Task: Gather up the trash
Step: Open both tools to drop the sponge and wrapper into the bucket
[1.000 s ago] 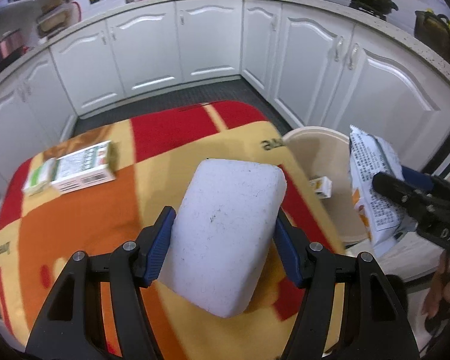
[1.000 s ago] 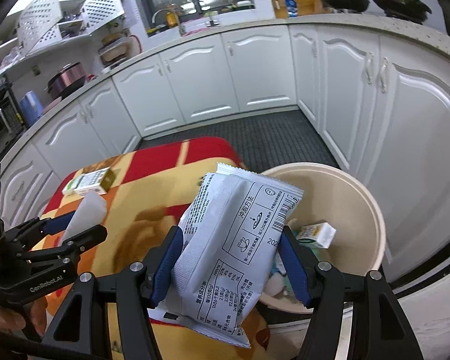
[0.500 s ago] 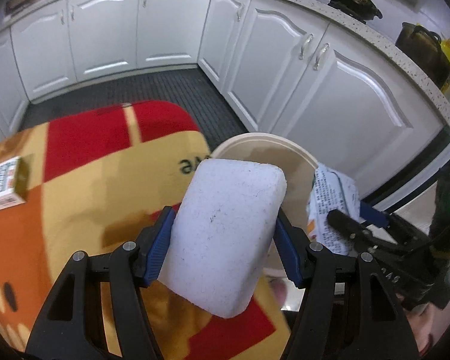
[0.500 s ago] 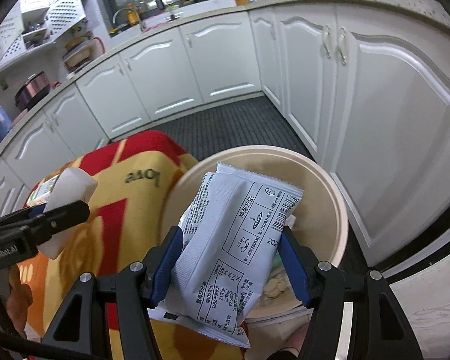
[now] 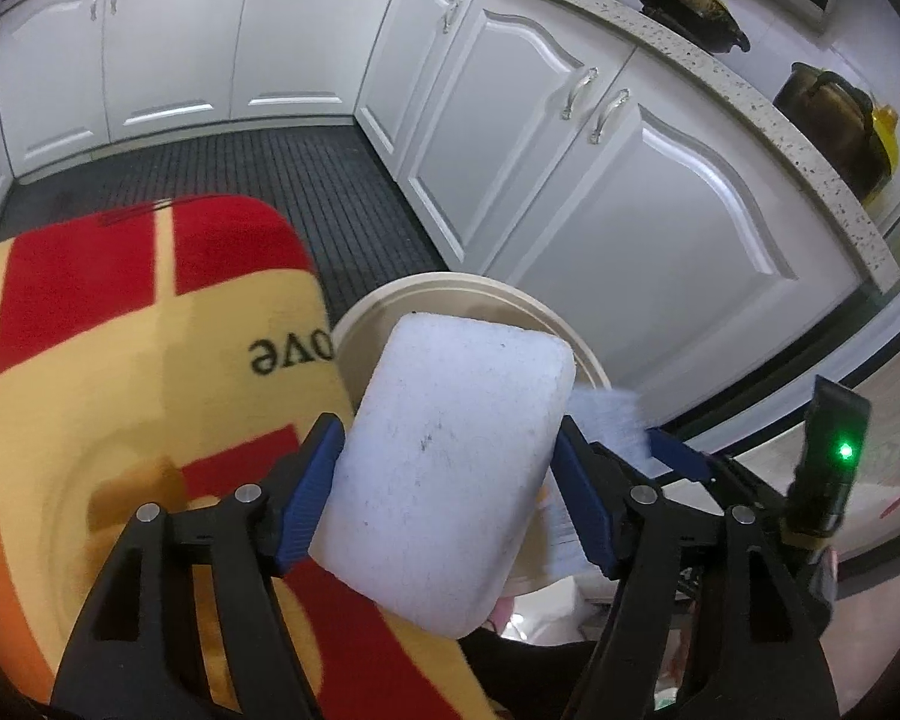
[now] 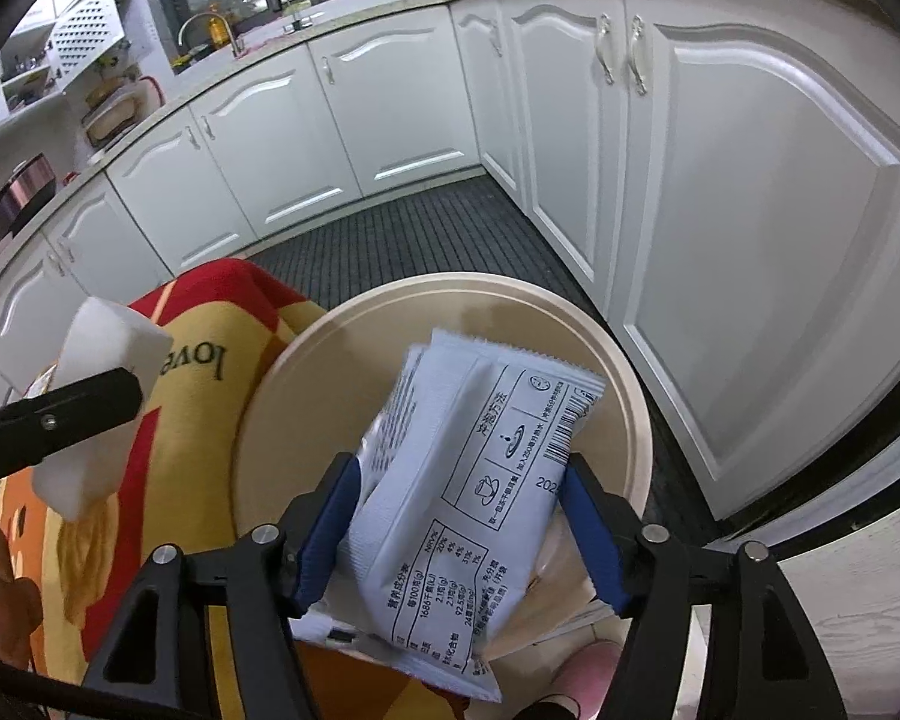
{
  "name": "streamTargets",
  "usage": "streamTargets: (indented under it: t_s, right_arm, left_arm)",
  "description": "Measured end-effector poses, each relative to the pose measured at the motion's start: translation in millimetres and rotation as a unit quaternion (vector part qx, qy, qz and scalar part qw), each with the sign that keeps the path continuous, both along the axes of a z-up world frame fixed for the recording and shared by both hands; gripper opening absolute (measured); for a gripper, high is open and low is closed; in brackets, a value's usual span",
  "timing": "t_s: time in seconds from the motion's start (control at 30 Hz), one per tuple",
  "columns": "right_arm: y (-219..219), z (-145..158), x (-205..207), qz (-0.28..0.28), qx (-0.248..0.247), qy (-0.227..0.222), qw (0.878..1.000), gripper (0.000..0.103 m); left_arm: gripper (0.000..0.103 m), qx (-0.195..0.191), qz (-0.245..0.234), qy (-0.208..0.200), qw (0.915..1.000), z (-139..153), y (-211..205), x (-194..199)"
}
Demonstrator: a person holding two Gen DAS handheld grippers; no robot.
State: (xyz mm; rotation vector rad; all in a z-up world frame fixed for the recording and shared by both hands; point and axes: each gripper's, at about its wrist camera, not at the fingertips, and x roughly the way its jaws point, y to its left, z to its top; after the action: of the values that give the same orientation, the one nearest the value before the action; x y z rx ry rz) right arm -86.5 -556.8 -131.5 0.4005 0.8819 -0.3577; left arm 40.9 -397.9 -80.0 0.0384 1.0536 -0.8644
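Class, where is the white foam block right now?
In the left wrist view, the foam block sits between the left claw's jaws, over the bin's near rim, beside the blanket.

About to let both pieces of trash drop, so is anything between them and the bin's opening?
Nothing visible. The white printed packet hangs over the round beige bin; the white foam block overlaps its near rim beside the red and yellow tablecloth.

A matt, grainy white foam block (image 5: 450, 468), a glossy crinkled white plastic packet (image 6: 468, 498), a smooth cream plastic bin (image 6: 636, 420), a soft red-and-yellow fleece blanket (image 5: 120, 372).
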Motion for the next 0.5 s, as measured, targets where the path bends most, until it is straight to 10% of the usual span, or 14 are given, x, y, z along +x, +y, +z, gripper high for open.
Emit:
streamTargets:
  t_s: [0.5]
  right_arm:
    - [9.3,-4.3,-6.3,0.001,0.01,0.009,1.0,0.073]
  left_arm:
    - [0.077,0.012,0.028,-0.014,0.9994,1.5,19.9,1.1]
